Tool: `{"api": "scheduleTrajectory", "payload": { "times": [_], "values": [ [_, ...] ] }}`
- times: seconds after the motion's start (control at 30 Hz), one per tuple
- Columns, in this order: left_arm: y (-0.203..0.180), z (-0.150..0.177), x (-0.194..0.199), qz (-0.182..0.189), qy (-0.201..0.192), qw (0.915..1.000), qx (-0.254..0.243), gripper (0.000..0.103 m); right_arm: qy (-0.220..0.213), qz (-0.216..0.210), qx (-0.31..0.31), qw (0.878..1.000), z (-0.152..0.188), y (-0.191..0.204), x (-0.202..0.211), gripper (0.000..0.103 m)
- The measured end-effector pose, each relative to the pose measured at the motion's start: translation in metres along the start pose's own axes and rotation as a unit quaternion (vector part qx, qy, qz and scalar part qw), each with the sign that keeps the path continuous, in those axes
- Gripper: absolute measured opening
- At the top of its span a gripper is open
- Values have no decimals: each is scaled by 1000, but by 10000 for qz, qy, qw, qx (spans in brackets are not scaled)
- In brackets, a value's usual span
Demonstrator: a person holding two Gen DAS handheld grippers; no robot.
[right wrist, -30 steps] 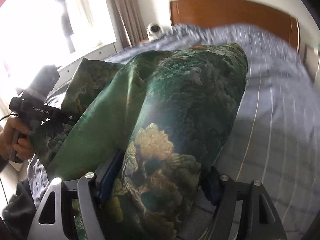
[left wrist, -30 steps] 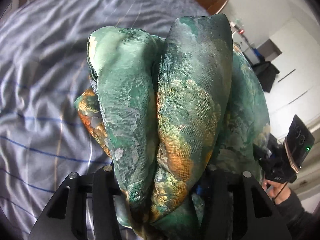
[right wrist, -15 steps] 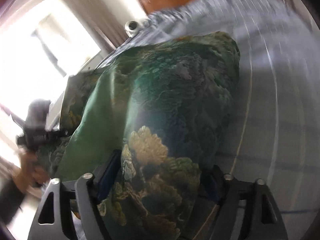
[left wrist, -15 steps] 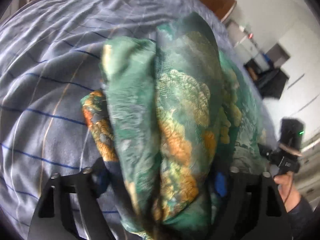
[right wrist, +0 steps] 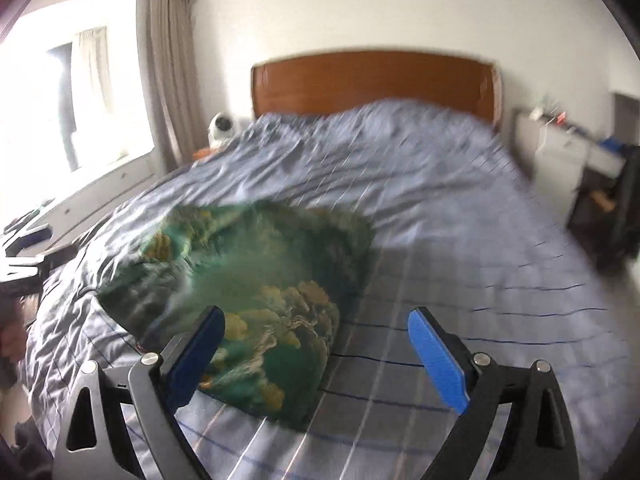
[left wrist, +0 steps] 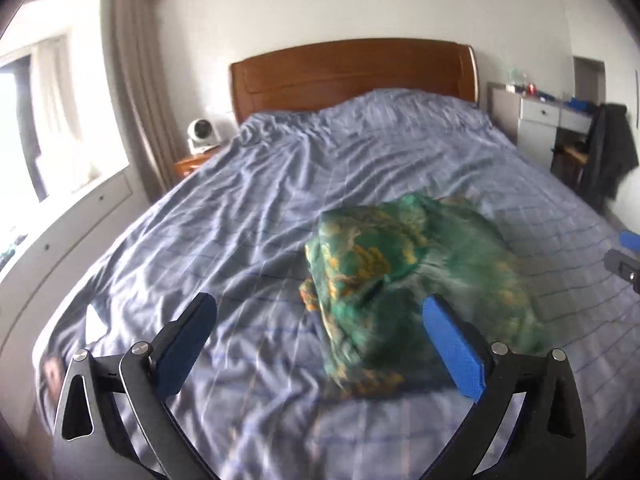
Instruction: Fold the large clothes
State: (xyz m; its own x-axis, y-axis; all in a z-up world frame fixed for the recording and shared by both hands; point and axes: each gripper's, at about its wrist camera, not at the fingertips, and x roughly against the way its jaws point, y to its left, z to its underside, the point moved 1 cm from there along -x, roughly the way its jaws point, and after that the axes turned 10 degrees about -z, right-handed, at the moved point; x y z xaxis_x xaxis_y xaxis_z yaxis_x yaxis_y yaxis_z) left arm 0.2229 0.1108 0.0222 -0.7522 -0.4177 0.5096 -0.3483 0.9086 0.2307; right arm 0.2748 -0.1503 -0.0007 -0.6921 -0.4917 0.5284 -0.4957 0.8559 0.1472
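Left tool (left wrist: 320,332) and right tool (right wrist: 316,340): jaws have just been opening, now wide, nothing gripped. Green patterned garment (left wrist: 400,276) lies bunched mid-bed (left wrist: 240,200), released.

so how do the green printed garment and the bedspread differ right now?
The green printed garment is a bunched, folded heap with green and orange-gold print; the bedspread is blue-grey with thin stripes. The garment covers only a patch; the bedspread spans the whole bed under it. Both are wrinkled, and no hand-held gripper touches either.
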Motion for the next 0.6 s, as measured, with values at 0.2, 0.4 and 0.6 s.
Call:
{"api": "scheduleTrajectory", "payload": {
  "times": [0.2, 0.4, 0.6],
  "values": [
    [-14, 21, 30, 142, 326, 9993, -87, 103, 111, 654, -239, 9975, 12, 24, 55, 95],
    [-20, 45, 62, 185, 466, 9987, -51, 103, 497, 791, -227, 9954, 31, 67, 80, 95],
    [-20, 48, 84, 481, 511, 9975, 114, 103, 549, 1034, 67, 9931, 43, 100, 107, 95]
  ]
}}
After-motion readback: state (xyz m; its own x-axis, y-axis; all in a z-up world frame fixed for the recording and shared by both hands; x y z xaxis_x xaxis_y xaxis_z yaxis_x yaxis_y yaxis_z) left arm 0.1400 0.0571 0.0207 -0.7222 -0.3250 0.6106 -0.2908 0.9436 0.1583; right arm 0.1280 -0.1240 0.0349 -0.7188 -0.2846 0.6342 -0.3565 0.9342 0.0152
